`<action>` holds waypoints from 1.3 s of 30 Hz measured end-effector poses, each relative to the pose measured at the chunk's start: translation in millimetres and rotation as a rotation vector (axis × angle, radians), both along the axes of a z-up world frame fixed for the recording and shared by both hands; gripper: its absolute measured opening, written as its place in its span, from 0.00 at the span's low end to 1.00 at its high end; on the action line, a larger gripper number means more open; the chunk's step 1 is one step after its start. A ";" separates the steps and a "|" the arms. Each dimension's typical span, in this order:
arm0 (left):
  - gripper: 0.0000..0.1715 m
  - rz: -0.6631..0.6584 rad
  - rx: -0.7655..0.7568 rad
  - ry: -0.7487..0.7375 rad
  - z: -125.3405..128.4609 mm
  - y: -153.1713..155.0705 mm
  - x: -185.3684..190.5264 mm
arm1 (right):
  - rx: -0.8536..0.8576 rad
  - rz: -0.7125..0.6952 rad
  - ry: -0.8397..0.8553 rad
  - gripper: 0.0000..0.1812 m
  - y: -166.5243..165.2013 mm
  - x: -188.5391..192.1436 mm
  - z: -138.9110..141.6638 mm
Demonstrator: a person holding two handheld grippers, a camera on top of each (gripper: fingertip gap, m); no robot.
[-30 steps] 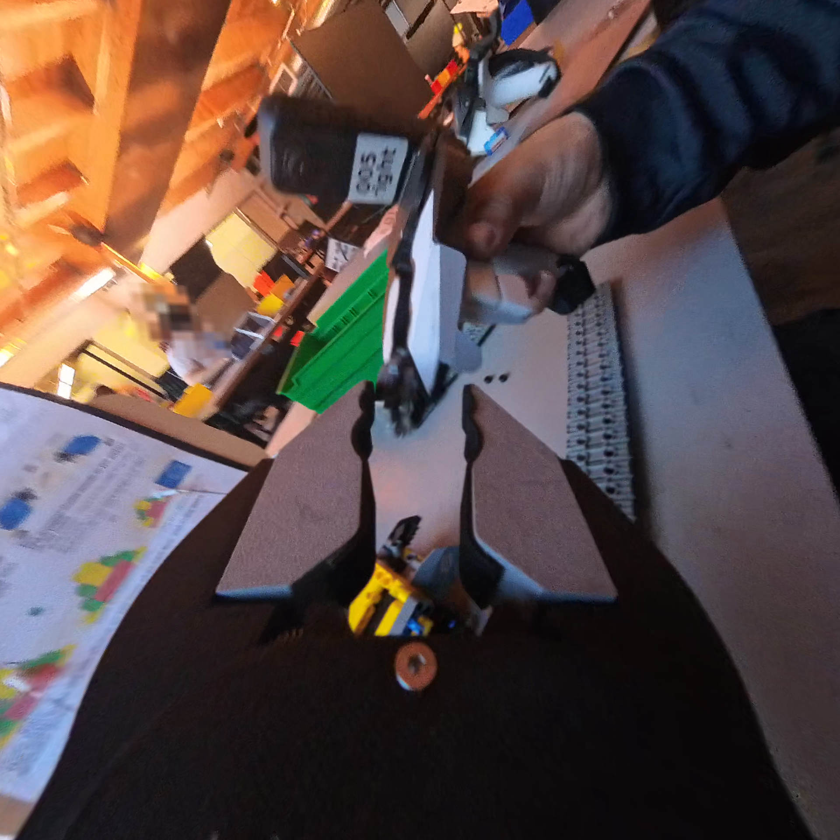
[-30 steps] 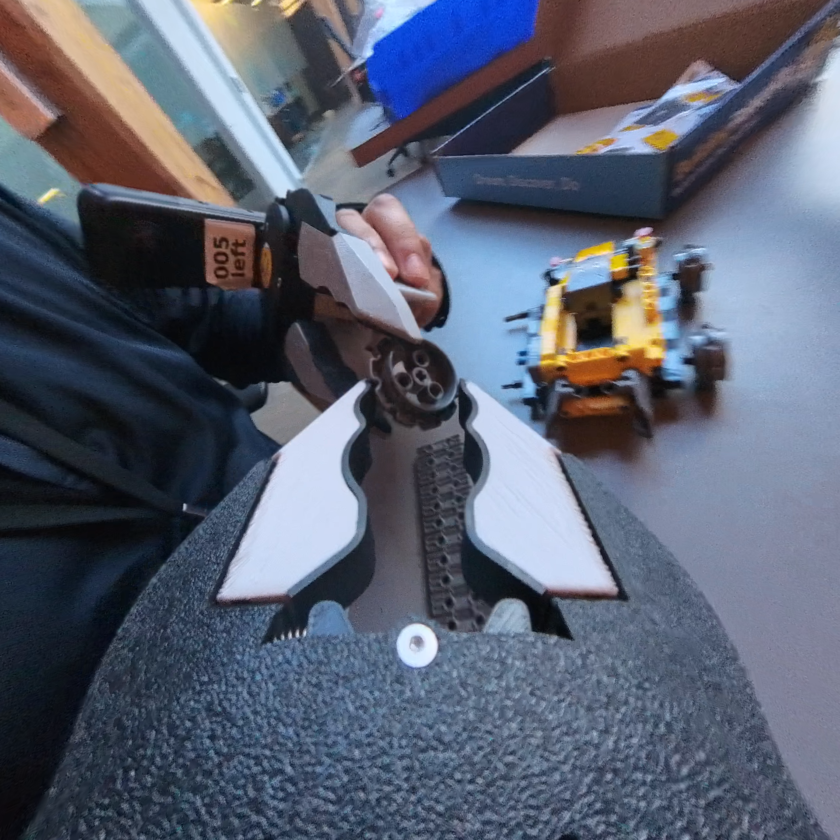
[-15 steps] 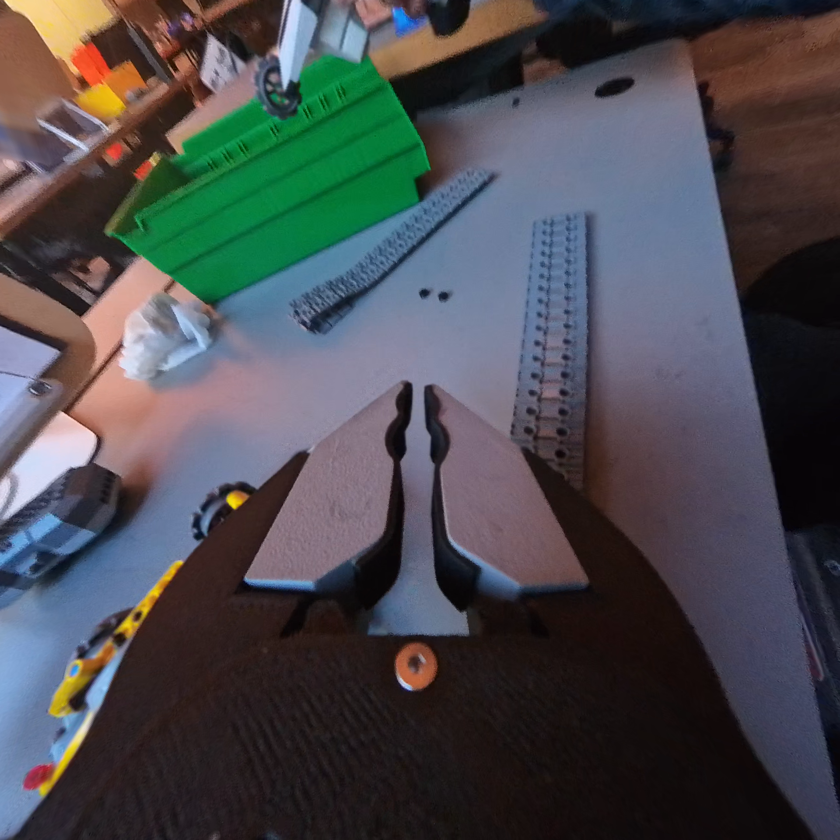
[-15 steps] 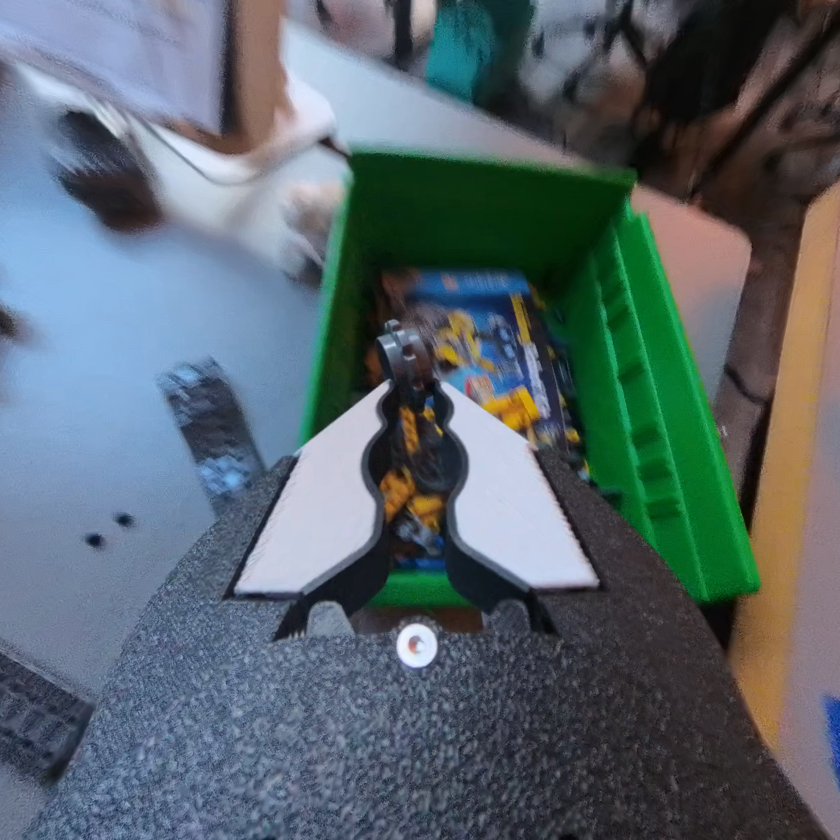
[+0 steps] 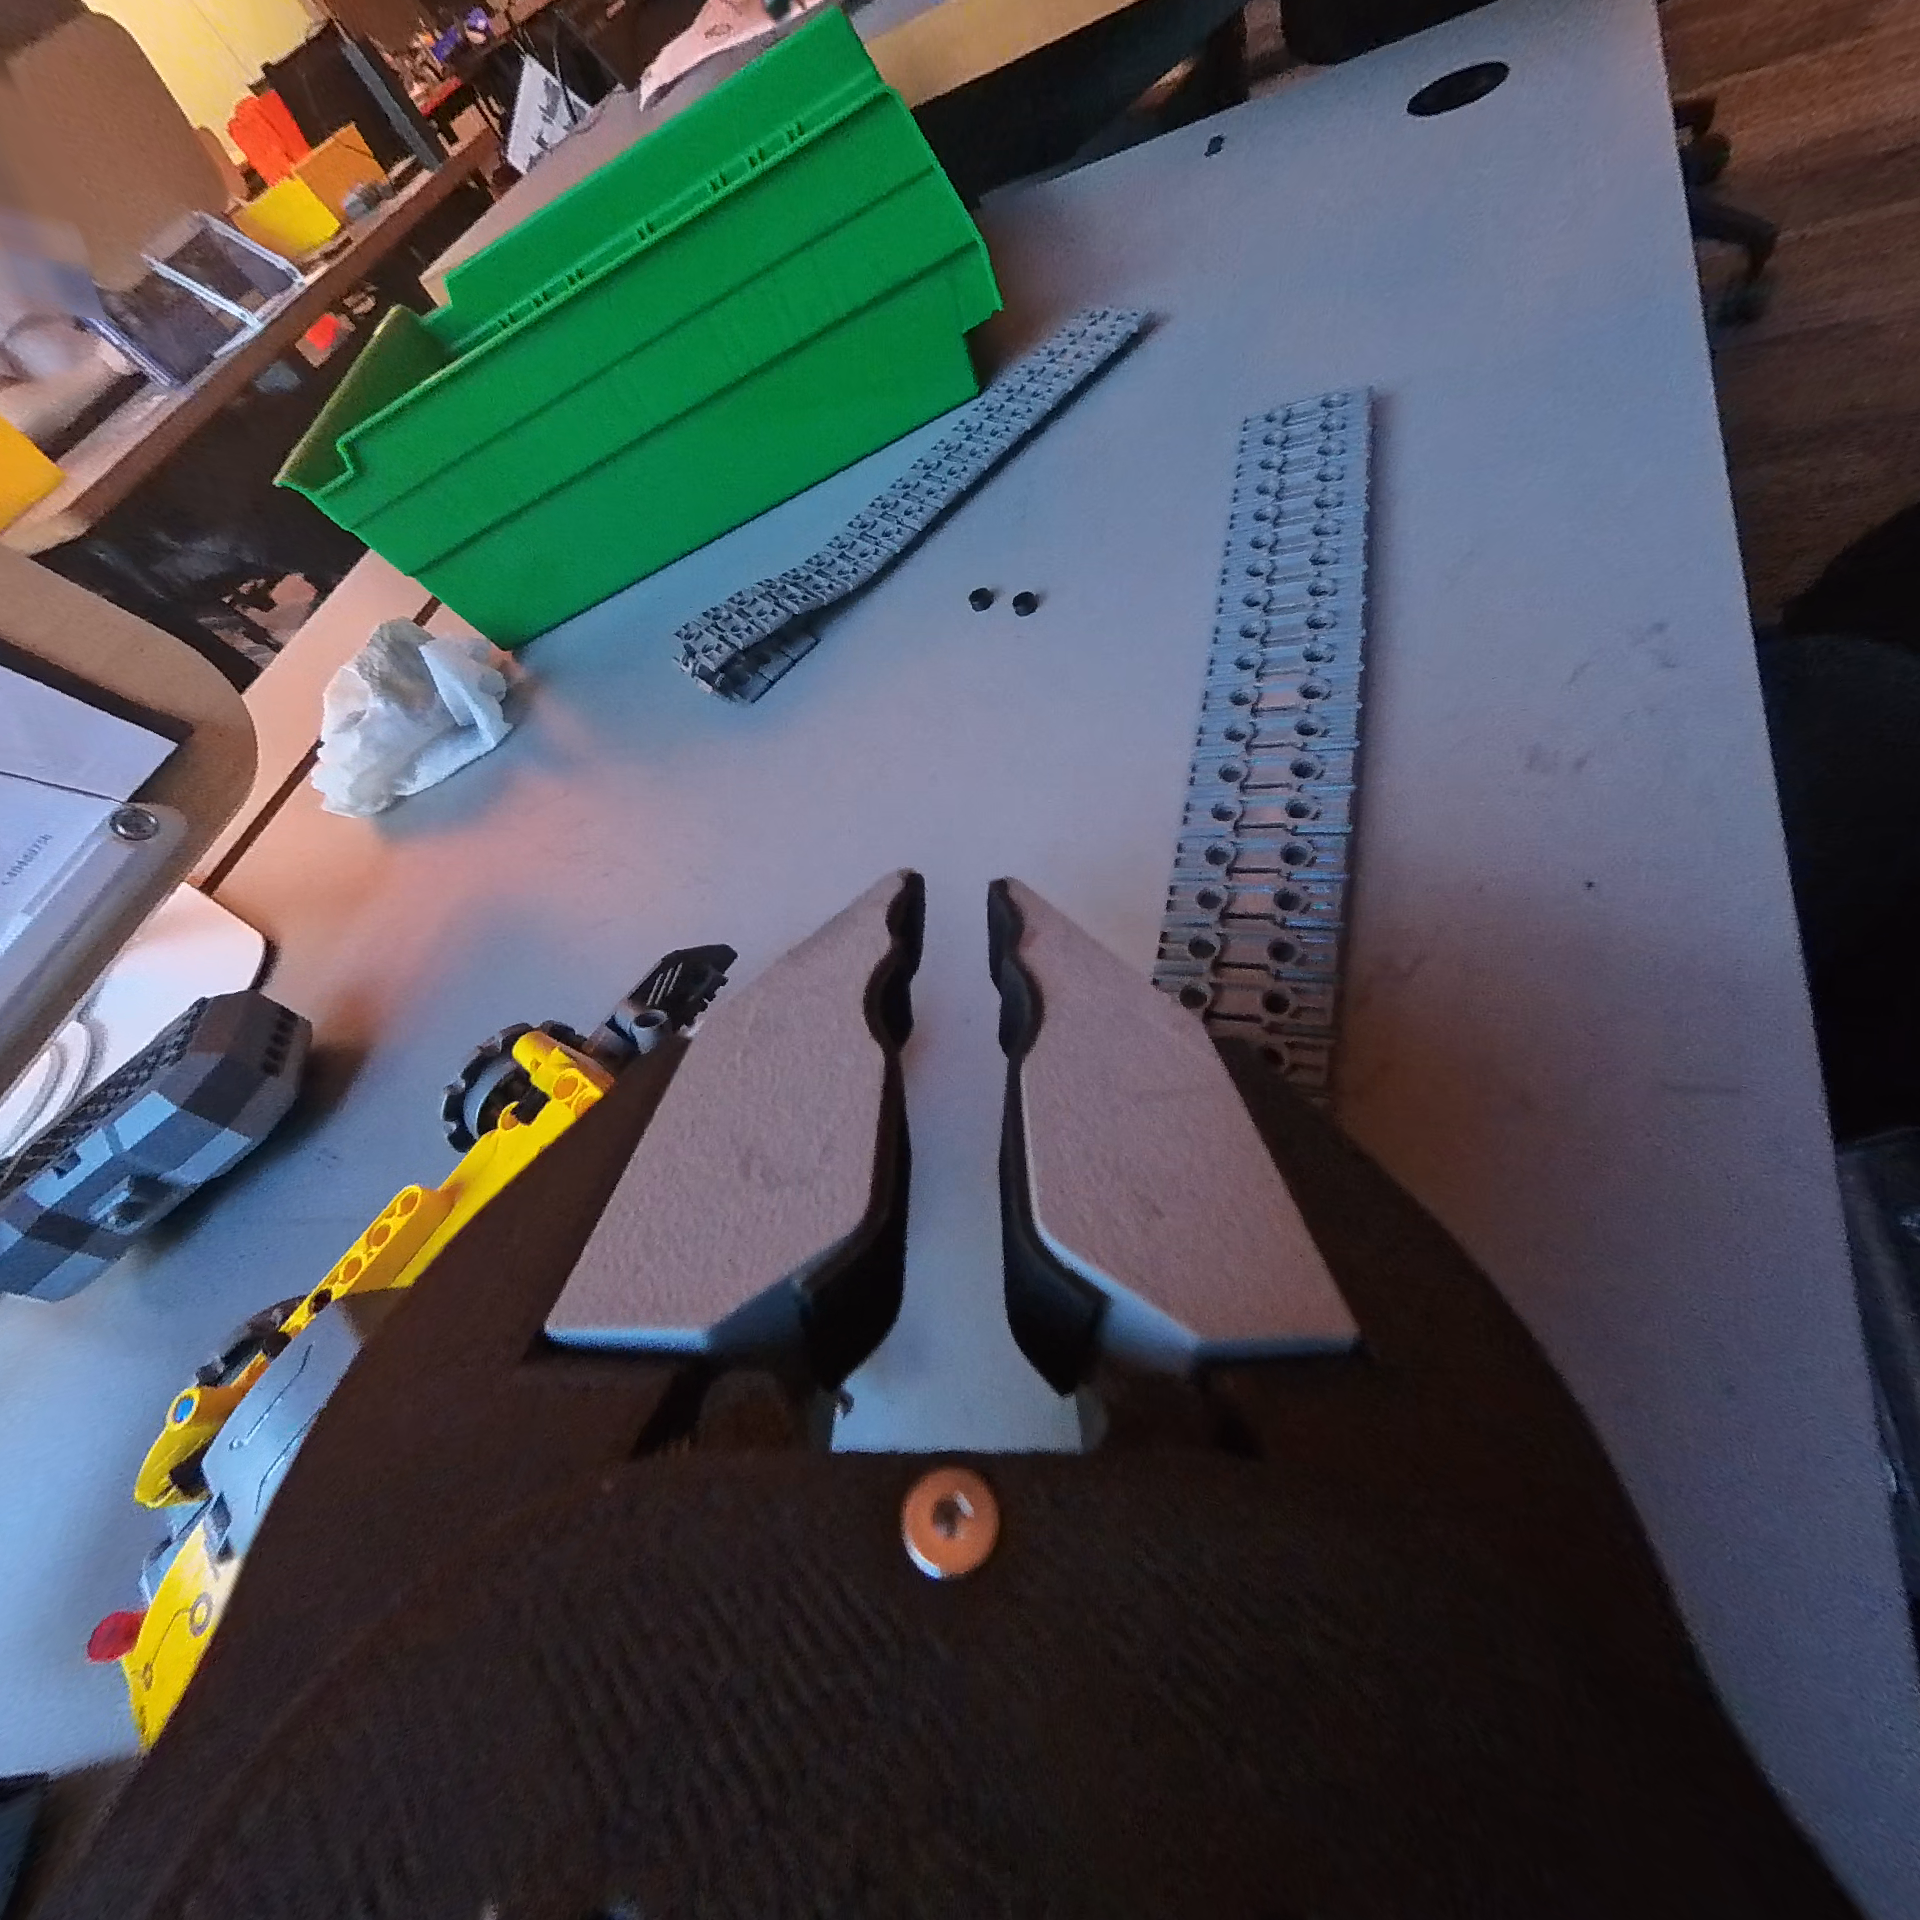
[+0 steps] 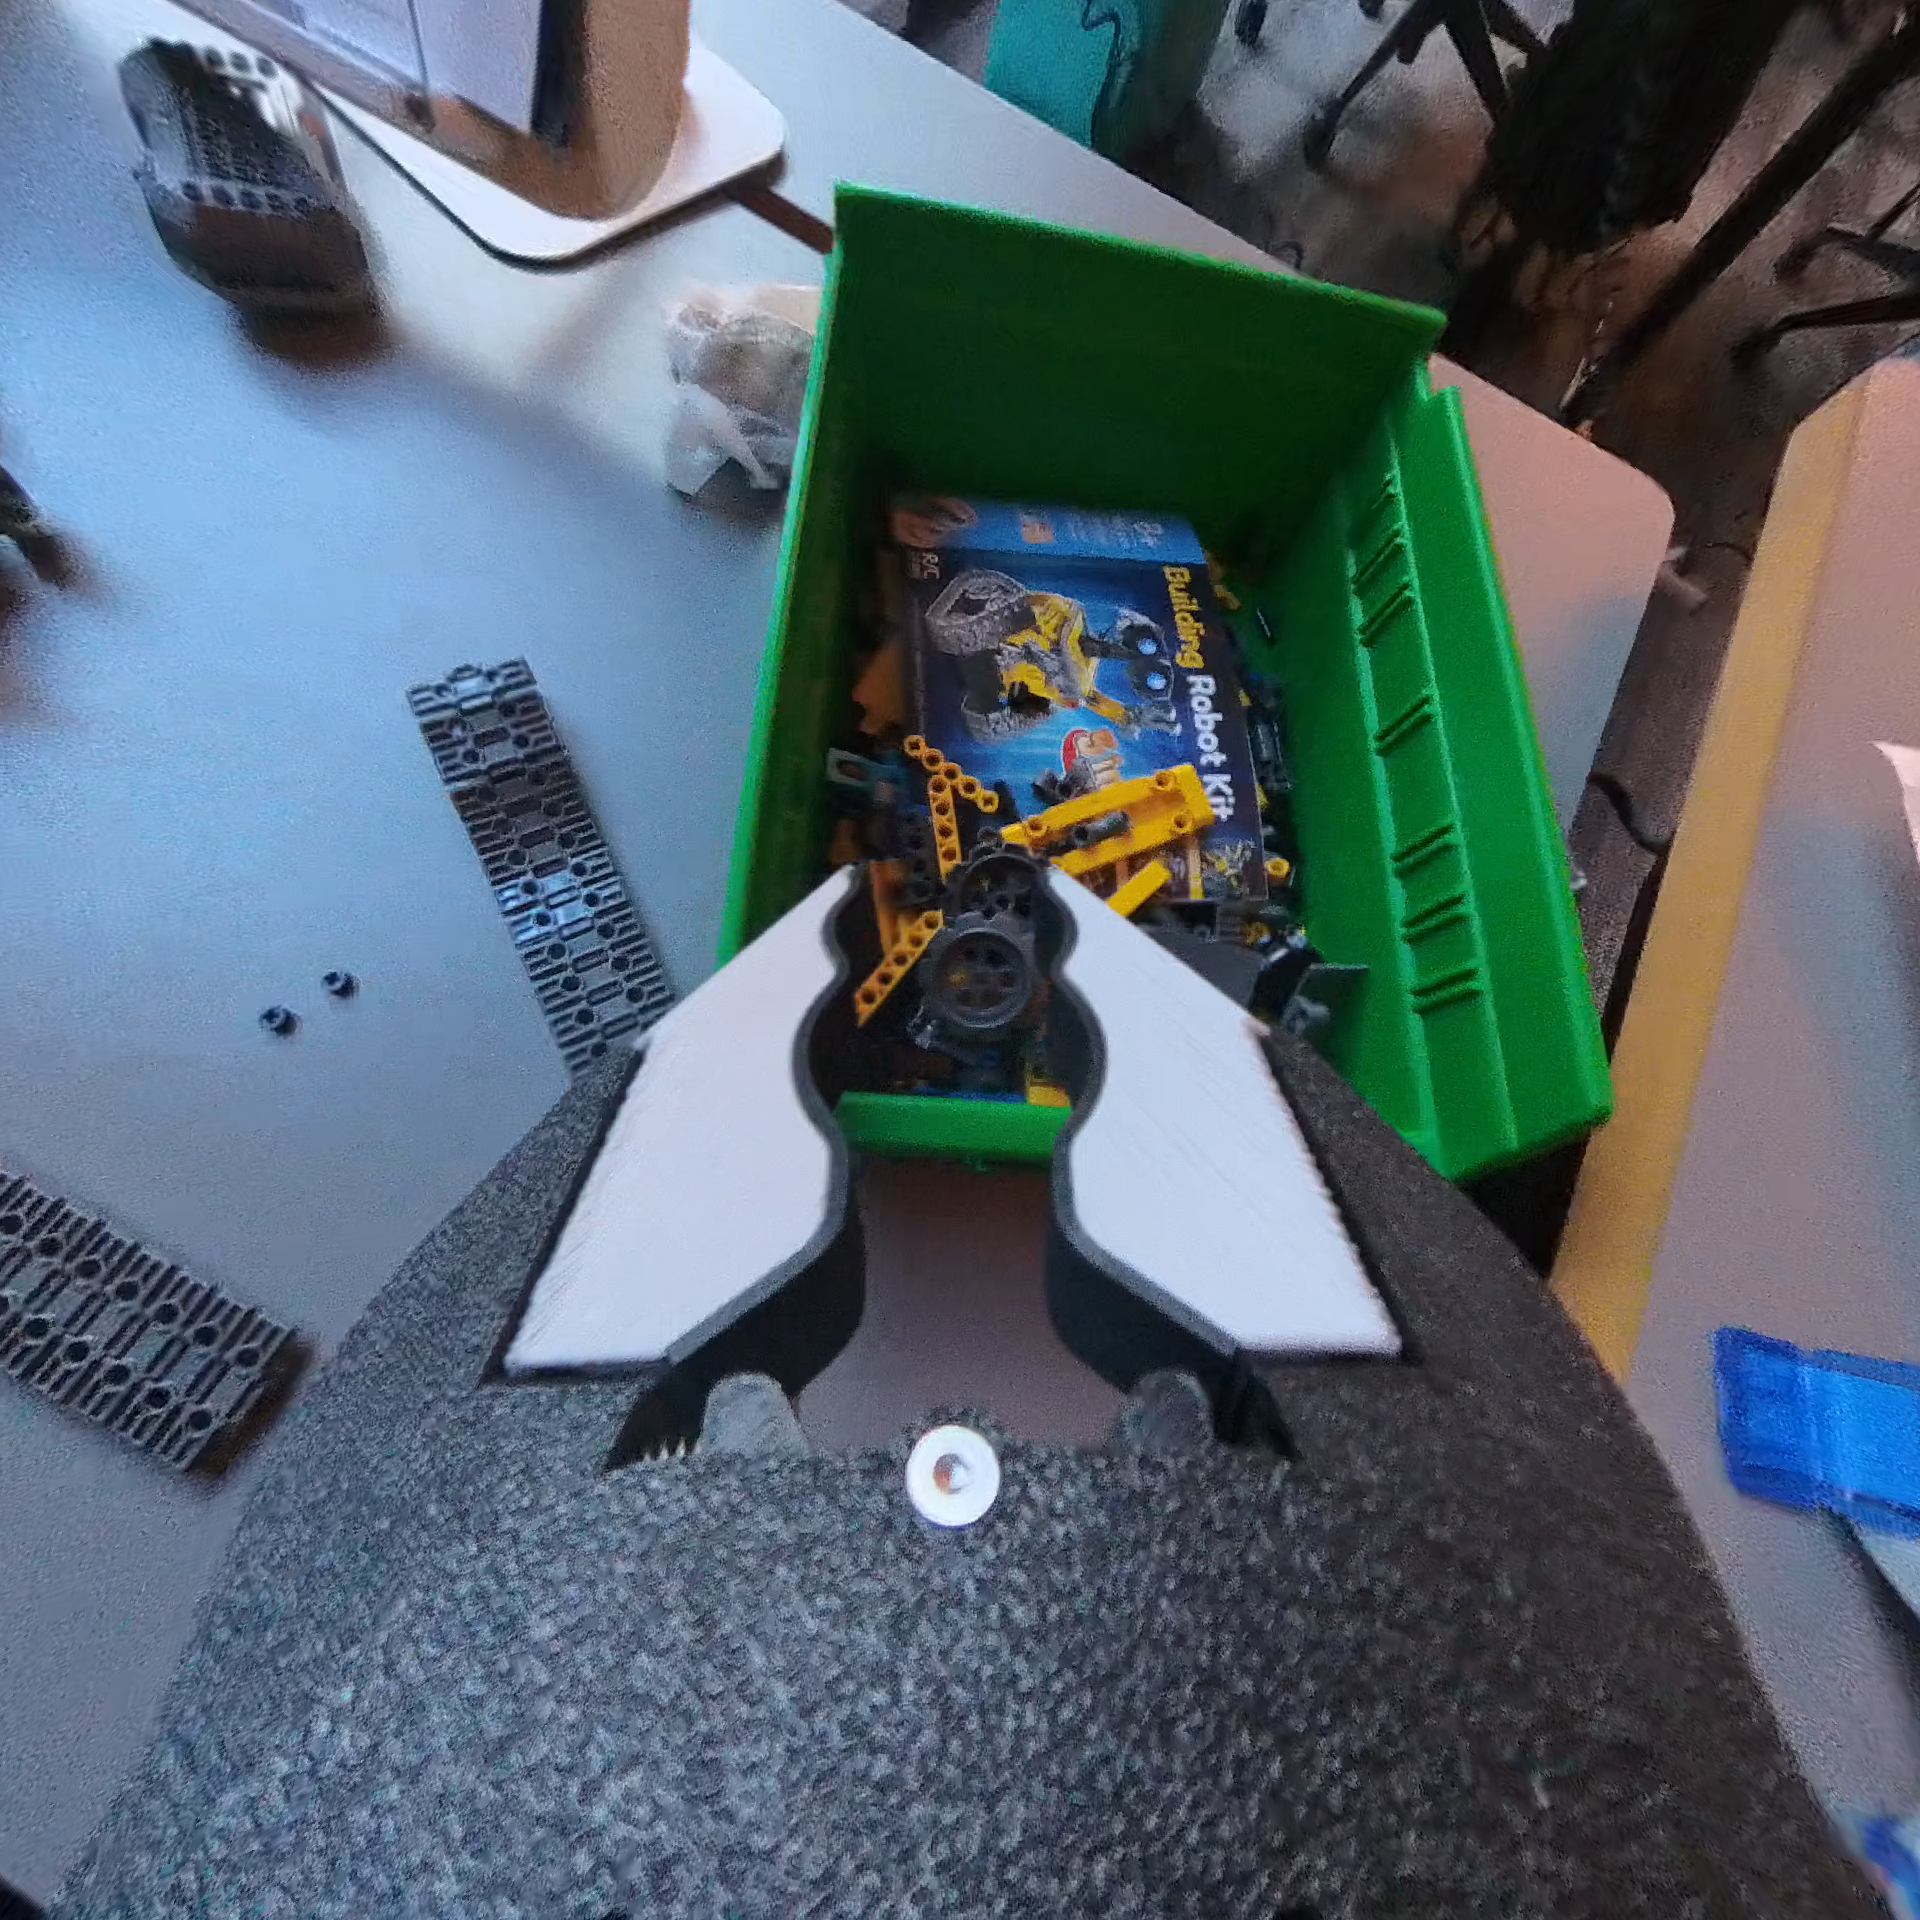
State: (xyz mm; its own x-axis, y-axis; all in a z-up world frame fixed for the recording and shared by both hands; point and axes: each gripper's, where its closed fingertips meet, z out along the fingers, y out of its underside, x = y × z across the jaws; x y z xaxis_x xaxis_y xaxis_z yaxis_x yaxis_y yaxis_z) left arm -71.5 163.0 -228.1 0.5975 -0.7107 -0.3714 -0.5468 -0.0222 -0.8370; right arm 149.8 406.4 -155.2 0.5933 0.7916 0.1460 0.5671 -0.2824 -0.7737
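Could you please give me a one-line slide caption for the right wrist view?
Right gripper open above a green bin of yellow and black building-kit parts, track strip alongside.

Table top [image 5: 1507, 727]: smooth matt grey laminate, faintly scuffed. Green bin [image 5: 665, 395]: hard plastic, ribbed walls, slight sheen. Two track strips [image 5: 1273, 717] [image 5: 914, 488]: grey moulded plastic links, studded and perforated. Crumpled wad [image 5: 410, 717]: thin white paper or tissue, creased. Yellow model [image 5: 416, 1226]: glossy plastic beams. Left gripper [image 5: 954, 894] and right gripper [image 6: 951, 894]: finger faces pale and matt, finely grained; housings dark, rough-textured plastic, each with one shiny metal screw. Booklet [image 6: 1070, 665] in bin: glossy printed paper.
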 end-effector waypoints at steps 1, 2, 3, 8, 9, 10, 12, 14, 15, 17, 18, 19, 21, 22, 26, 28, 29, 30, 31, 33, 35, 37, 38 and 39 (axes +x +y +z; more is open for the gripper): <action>0.06 -0.004 -0.005 0.002 -0.8 -0.1 0.5 | -0.015 -0.021 -0.014 0.15 -1.0 5.9 -6.1; 0.06 -0.006 -0.009 0.003 -1.3 -0.2 0.8 | -0.042 -0.041 -0.025 0.16 -0.8 11.2 -13.5; 0.06 -0.007 -0.011 0.005 -1.8 -0.1 0.9 | -0.070 -0.055 -0.020 0.19 0.5 14.6 -19.4; 0.04 -0.004 0.017 0.026 -1.9 -0.7 1.7 | -0.111 -0.040 0.071 0.18 32.8 -1.3 -15.1; 0.02 -0.006 0.025 0.032 -2.0 -1.1 2.2 | -0.118 -0.038 0.060 0.19 49.1 -7.2 -14.7; 0.01 -0.008 0.031 0.038 -2.3 -1.2 2.5 | -0.137 -0.043 0.038 0.22 68.2 -12.8 -17.1; 0.00 -0.016 0.035 0.044 -2.9 -2.1 3.4 | -0.193 -0.061 -0.051 0.25 109.9 -22.0 -32.7; 0.00 -0.011 0.040 0.039 -2.0 -1.6 2.9 | -0.272 -0.055 -0.157 0.26 143.8 -31.9 -59.8; 0.00 -0.008 0.039 0.032 -1.3 -0.9 2.3 | -0.332 -0.048 -0.183 0.27 154.8 -39.3 -74.0; 0.00 0.005 0.034 0.009 1.1 0.8 0.0 | -0.459 -0.033 -0.225 0.32 165.9 -51.5 -99.5; 0.00 0.015 0.033 -0.006 2.7 2.1 -1.6 | -0.528 -0.002 -0.246 0.31 163.9 -56.4 -108.3; 0.00 0.026 0.031 -0.022 4.5 3.4 -3.5 | -0.577 0.029 -0.255 0.24 161.5 -60.4 -110.6; 0.00 0.038 0.022 -0.053 7.0 5.3 -6.3 | -0.538 0.049 -0.293 0.12 166.9 -58.8 -102.2; 0.00 0.037 0.016 -0.068 8.1 5.6 -7.1 | -0.500 0.067 -0.294 0.05 167.7 -59.7 -92.6; 0.00 0.029 -0.031 -0.129 10.4 7.0 -9.7 | -0.357 0.179 -0.183 0.00 150.5 -79.0 -33.0; 0.00 0.023 -0.052 -0.163 12.2 7.5 -10.9 | -0.293 0.215 -0.113 0.00 139.4 -87.3 -2.2; 0.00 0.021 -0.060 -0.177 13.1 7.6 -11.5 | -0.240 0.227 -0.100 0.00 135.0 -89.8 9.9; 0.00 0.020 -0.064 -0.187 13.9 7.7 -12.1 | -0.188 0.235 -0.117 0.00 131.1 -90.6 15.5; 0.00 0.020 -0.063 -0.193 14.6 7.6 -12.4 | -0.137 0.242 -0.166 0.00 127.6 -89.2 15.5; 0.00 0.021 -0.055 -0.187 14.7 7.4 -12.3 | -0.038 0.240 -0.255 0.00 123.5 -86.0 12.7; 0.00 0.026 -0.042 -0.171 14.1 7.3 -11.8 | 0.002 0.240 -0.271 0.00 118.3 -88.5 9.6; 0.00 0.025 -0.036 -0.153 12.8 6.8 -10.7 | 0.060 0.235 -0.309 0.00 117.8 -88.4 14.6; 0.00 0.026 -0.033 -0.145 12.2 6.8 -10.4 | 0.061 0.252 -0.287 0.00 114.0 -93.7 17.6; 0.00 0.027 -0.030 -0.139 11.9 6.8 -10.1 | 0.020 0.273 -0.258 0.00 107.5 -100.3 14.7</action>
